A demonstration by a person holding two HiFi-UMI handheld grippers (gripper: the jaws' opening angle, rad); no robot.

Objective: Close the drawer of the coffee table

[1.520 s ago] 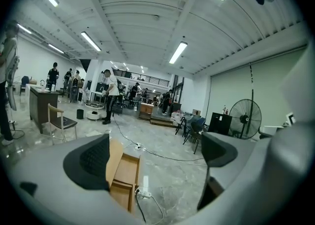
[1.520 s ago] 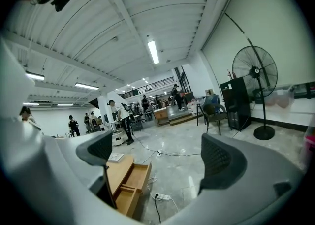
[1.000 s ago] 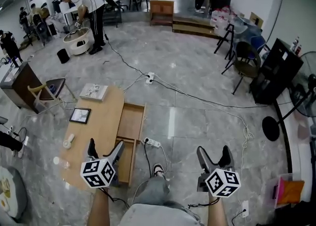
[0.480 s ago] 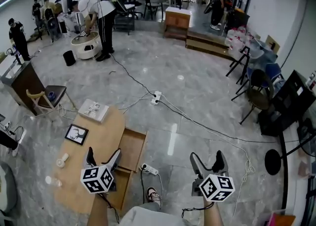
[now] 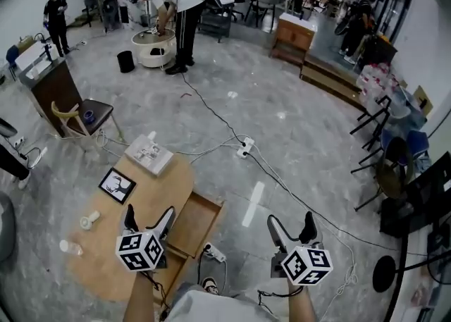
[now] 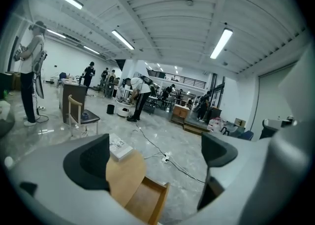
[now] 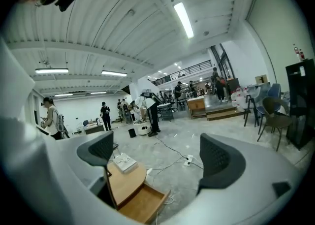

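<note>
light wooden drawer [image 5: 196, 225]: stood pulled well out of the long side of the low oval light-wood coffee table [image 5: 156, 195], over the grey marbled floor [image 5: 310, 116], ahead of both tools. looked shallow, empty, stiff-sided and probably light; likely slid straight in, so judged best pushed flat on the outer front board, near its middle, rather than gripped, to avoid skewing or jamming. showed smooth pale wood and square corners, against the table's rounded end.

left black two-jaw gripper [image 5: 149, 213]: hovered above the table edge just beside the drawer, jaws spread, nothing between them. right black two-jaw gripper [image 5: 290, 222]: hung over bare floor, apart from the drawer, jaws likewise spread and empty.

lay on the tabletop: white stack of printed sheets [image 5: 149, 156], black-framed picture [image 5: 117, 183]. lay on the floor near the drawer front: white power strip [image 5: 215, 252].
</note>
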